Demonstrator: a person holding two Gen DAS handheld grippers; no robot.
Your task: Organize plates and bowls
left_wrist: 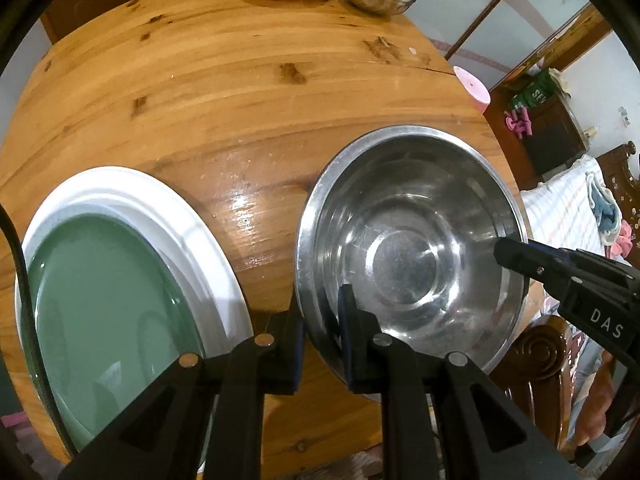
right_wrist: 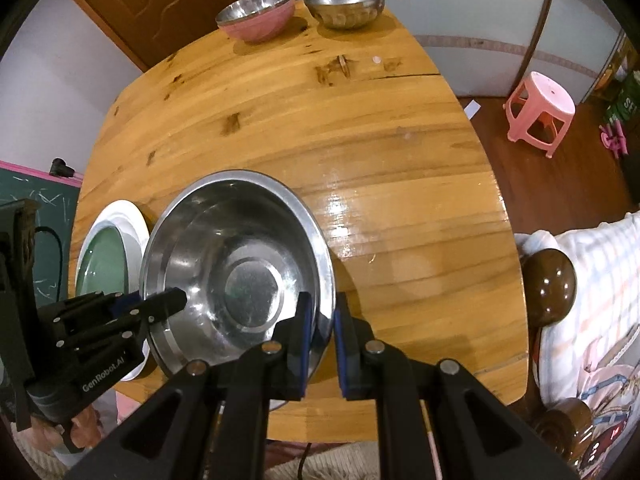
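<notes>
A large steel bowl [left_wrist: 404,256] sits on the round wooden table [left_wrist: 240,92], filling the lower right of the left wrist view and the lower centre-left of the right wrist view [right_wrist: 240,272]. Both tools grip it by opposite sides of its rim. The left gripper [left_wrist: 320,344] has its 2 blue-padded fingers pressed onto the rim at the bottom centre of its own view, 1 finger inside the bowl and 1 outside; in the right wrist view it enters from the lower left [right_wrist: 160,304]. The right gripper [right_wrist: 320,336] pinches the rim the same way at the bottom centre of its view, and in the left wrist view it reaches in from the right edge [left_wrist: 516,256], its tip over the bowl's wall. Just beside the bowl, at the lower left of the left wrist view, a green plate [left_wrist: 100,304] lies on a white plate [left_wrist: 192,224]; whether the white plate touches the bowl I cannot tell. At the top of both frames, well apart from these, stand a pink bowl [right_wrist: 260,16] with a steel lining and a small steel bowl [right_wrist: 346,4], side by side near the table's far edge. A pink stool [right_wrist: 540,108] stands on the floor at the upper right of the right wrist view.
</notes>
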